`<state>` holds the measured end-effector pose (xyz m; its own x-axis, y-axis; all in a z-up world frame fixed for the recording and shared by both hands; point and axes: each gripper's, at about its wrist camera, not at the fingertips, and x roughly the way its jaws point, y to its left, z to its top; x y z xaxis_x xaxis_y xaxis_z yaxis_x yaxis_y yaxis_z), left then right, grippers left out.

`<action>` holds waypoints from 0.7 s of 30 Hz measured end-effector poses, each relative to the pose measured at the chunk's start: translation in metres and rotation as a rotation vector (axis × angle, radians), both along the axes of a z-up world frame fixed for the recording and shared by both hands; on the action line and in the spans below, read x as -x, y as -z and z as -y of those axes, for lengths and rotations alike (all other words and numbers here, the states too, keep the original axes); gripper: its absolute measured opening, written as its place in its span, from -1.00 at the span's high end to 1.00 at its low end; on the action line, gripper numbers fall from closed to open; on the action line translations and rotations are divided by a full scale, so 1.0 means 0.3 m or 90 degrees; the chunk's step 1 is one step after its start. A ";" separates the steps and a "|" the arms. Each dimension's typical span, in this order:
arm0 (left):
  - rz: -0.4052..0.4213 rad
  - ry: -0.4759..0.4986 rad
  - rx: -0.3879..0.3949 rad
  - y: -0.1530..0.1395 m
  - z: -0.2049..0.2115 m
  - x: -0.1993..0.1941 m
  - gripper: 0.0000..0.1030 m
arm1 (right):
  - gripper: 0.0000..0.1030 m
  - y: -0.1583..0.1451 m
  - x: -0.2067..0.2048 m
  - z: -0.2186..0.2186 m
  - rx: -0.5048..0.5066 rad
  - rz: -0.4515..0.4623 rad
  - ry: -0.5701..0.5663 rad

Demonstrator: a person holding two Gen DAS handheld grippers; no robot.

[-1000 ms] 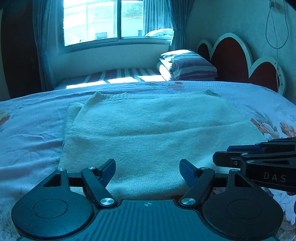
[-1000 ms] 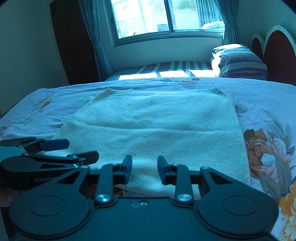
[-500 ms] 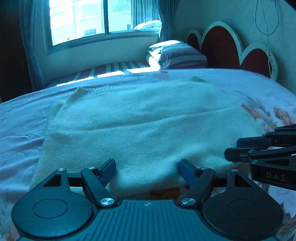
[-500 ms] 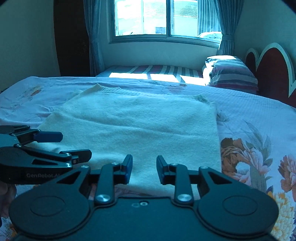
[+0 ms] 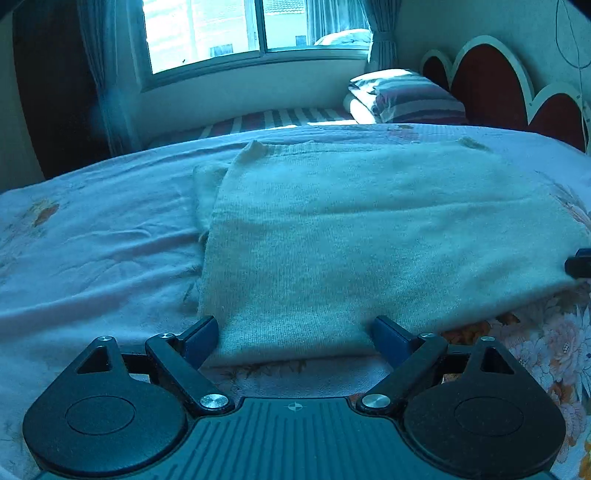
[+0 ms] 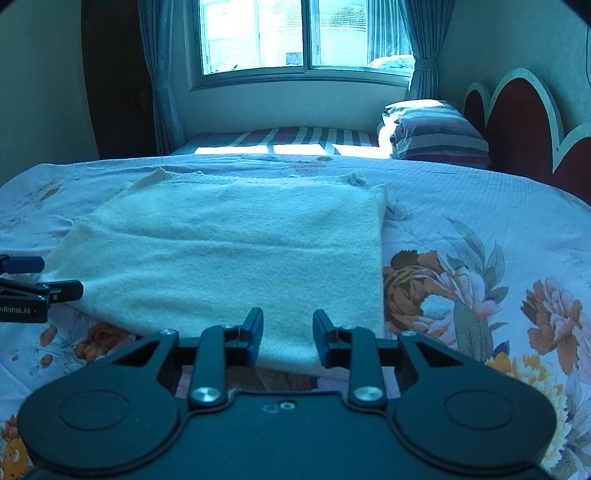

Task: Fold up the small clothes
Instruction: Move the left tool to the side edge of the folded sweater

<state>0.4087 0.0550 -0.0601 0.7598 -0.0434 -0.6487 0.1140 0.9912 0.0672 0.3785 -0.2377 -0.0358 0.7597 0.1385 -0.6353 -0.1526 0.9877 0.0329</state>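
Bedroom light comes in from the window (image 6: 306,35) behind the bed (image 6: 480,206), whose flowered sheet carries the job. On it lies the cream knit sweater (image 5: 369,236), already brought in to a neat rectangle: I can see a layer tucked under along its left edge, so I judge the side folds done and the end-over fold, near hem up toward the far neckline, not yet made.

My left gripper (image 5: 293,334) sits at the near left corner of the hem; its jaws have just been opening and now stand spread wide, with the hem lying between them but no pad pressing on it. My right gripper (image 6: 288,338) is at the near right part of the hem, jaws narrowly parted, cloth showing in the gap; I see no pinch there either.

For room: bare sheet lies open to the left of the sweater and to its right, and beyond the far edge up to the striped pillows (image 6: 436,133) and the scalloped headboard (image 5: 491,92). Nothing stands in the path of a lift-and-carry forward. The near edge of the bed is out of view beneath the grippers, so I cannot say how close it is.
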 end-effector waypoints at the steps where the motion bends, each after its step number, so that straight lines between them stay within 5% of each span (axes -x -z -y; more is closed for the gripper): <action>1: -0.005 -0.004 0.010 -0.010 -0.011 0.001 -0.77 | 0.44 0.032 -0.021 0.004 0.011 -0.037 0.005; 4: 0.025 -0.026 0.014 -0.054 -0.043 0.027 -0.77 | 0.45 0.037 -0.036 0.003 0.025 -0.047 -0.002; 6: -0.018 -0.036 -0.011 -0.015 -0.068 0.002 -0.77 | 0.43 -0.001 -0.022 0.005 0.010 -0.013 -0.004; 10: -0.007 -0.053 0.053 -0.053 -0.148 -0.040 -0.77 | 0.42 0.045 -0.052 0.016 0.024 -0.053 -0.009; 12: 0.010 -0.044 0.111 -0.082 -0.202 -0.090 -0.77 | 0.39 0.017 -0.053 0.044 -0.013 -0.049 -0.002; 14: -0.015 -0.048 0.171 -0.077 -0.262 -0.175 -0.64 | 0.20 -0.005 -0.049 0.070 -0.041 -0.023 0.008; 18: -0.091 -0.041 0.271 -0.016 -0.347 -0.313 -0.28 | 0.14 -0.020 -0.085 0.167 -0.137 0.014 0.048; 21: -0.118 -0.018 0.352 0.013 -0.392 -0.373 -0.28 | 0.13 -0.007 -0.147 0.261 -0.181 0.018 0.115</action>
